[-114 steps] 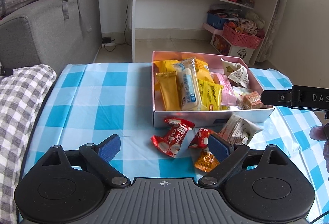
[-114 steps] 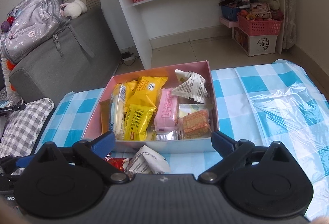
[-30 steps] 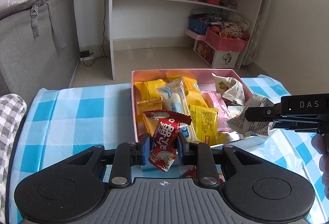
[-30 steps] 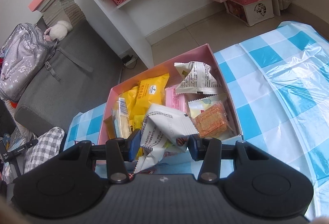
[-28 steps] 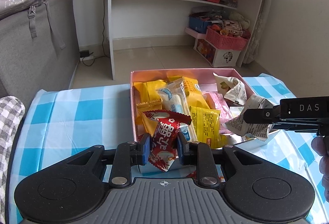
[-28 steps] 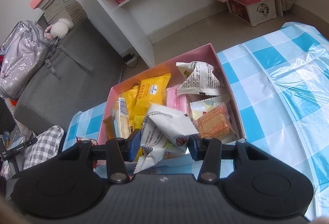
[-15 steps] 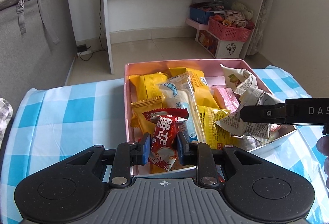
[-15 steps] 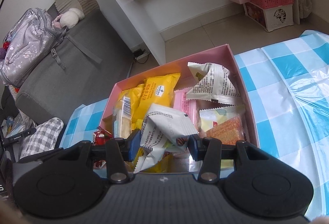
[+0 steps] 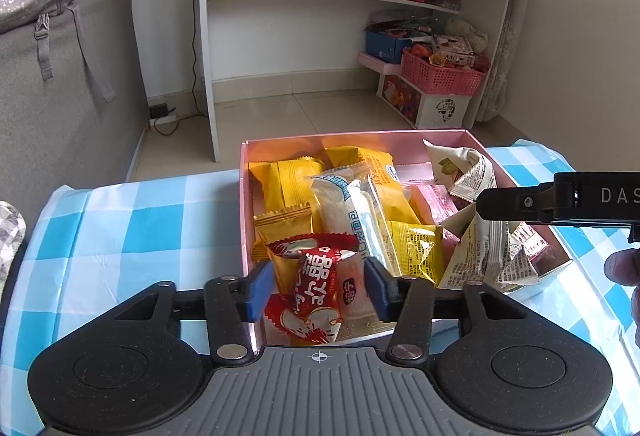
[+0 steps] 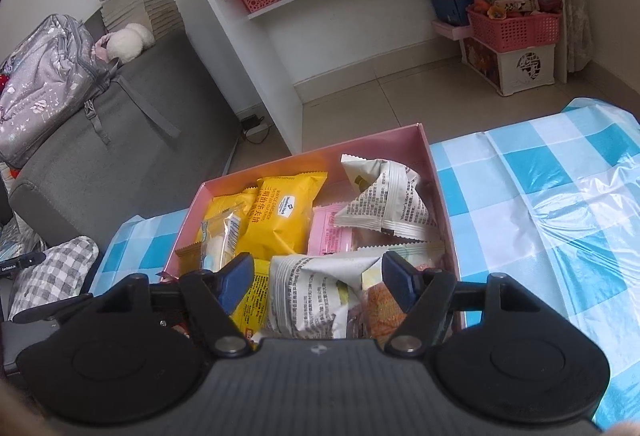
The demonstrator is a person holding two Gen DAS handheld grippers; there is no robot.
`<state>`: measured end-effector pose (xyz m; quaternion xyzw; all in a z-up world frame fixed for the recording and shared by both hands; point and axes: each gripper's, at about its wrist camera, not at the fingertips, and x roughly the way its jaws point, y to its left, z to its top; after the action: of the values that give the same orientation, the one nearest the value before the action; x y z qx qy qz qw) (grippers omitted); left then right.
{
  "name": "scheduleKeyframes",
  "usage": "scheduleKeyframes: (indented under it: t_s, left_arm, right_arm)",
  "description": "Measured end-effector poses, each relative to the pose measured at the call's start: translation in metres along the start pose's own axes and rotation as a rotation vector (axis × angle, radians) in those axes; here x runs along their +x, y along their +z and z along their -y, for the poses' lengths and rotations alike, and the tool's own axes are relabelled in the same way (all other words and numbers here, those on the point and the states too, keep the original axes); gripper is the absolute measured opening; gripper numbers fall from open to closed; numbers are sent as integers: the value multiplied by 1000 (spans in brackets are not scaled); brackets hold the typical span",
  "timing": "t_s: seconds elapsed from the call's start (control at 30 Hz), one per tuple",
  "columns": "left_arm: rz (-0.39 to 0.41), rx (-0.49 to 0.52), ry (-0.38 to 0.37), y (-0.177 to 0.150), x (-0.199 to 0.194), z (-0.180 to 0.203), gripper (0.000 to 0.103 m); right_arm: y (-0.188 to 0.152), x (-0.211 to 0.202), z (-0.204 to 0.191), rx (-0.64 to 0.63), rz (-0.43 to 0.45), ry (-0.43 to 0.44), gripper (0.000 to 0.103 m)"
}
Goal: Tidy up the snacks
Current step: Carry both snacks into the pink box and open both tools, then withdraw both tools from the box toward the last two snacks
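A pink box (image 9: 244,220) on the blue checked table holds several yellow, white and pink snack packets. My left gripper (image 9: 318,286) is open over the box's near left corner, and the red candy packet (image 9: 316,296) lies loose between its fingers on the snacks. My right gripper (image 10: 318,282) is open over the box's near right part (image 10: 430,164), with the white printed packet (image 10: 308,296) lying between its fingers. That packet (image 9: 486,256) and the right gripper's finger (image 9: 520,202) also show in the left wrist view.
A grey sofa (image 9: 60,84) with a backpack stands at the left. A white shelf unit (image 9: 320,8) and pink baskets (image 9: 440,76) stand on the floor beyond the table. A checked cloth (image 10: 52,272) lies at the table's left edge.
Both grippers carried their packets forward over the box and opened. The red candy packet and the white printed packet dropped onto the snacks in the box.
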<state>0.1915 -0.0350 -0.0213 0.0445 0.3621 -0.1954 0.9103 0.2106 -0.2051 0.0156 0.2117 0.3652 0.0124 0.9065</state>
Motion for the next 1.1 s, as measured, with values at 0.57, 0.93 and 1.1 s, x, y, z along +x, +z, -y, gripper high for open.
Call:
scheduleKeyframes:
  t_s: [0.57, 0.93, 1.1]
  left_arm:
    - [-64, 14, -36, -25, -35, 21, 82]
    - [-48, -27, -41, -58, -37, 34, 87]
    - [-14, -61, -42, -60, -33, 37, 86]
  right_arm:
    - [-7, -33, -10, -70, 1, -47, 101]
    - [-37, -45, 2, -98, -64, -117, 103]
    - [-46, -41, 3, -169, -94, -128, 103]
